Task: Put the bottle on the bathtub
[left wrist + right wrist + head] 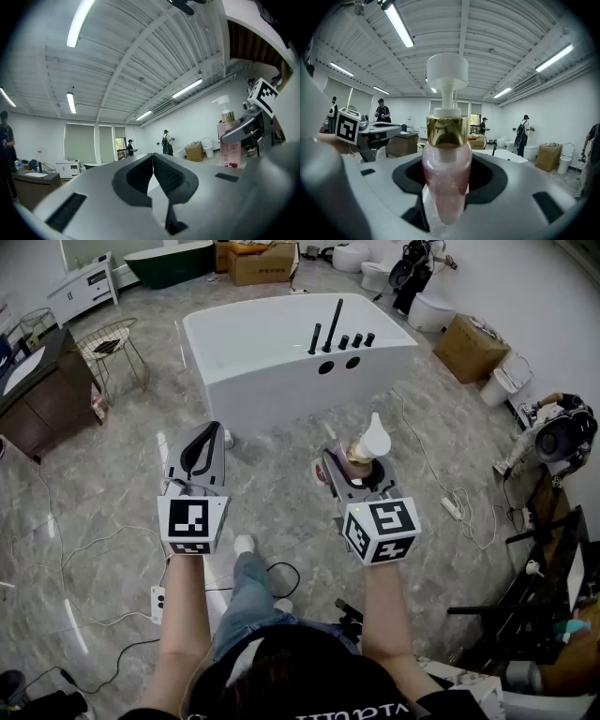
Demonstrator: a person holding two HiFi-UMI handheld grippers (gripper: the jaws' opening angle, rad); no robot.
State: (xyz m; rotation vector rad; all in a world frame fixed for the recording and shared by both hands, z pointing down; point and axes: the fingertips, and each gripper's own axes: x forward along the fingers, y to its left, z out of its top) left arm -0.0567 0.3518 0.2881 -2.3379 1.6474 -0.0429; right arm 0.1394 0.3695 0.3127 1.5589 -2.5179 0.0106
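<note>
Bottle (pixel 445 178): translucent pink body, gold collar, white pump head; it stood upright in the grip, over the floor just short of the bathtub's (pixel 281 381) front wall.
Right hand-held gripper (pixel 354 468): clamped on the bottle's rounded lower body.
Left hand-held gripper (pixel 153 161): jaws pressed together, empty, also short of the bathtub.
Bathtub: white, glossy, rectangular; black taps (pixel 333 329) on its rim.
Risk: the slick curved plastic could twist in the jaws; the rim looked narrow, though hard to judge, so a tall bottle might topple or knock the taps.
</note>
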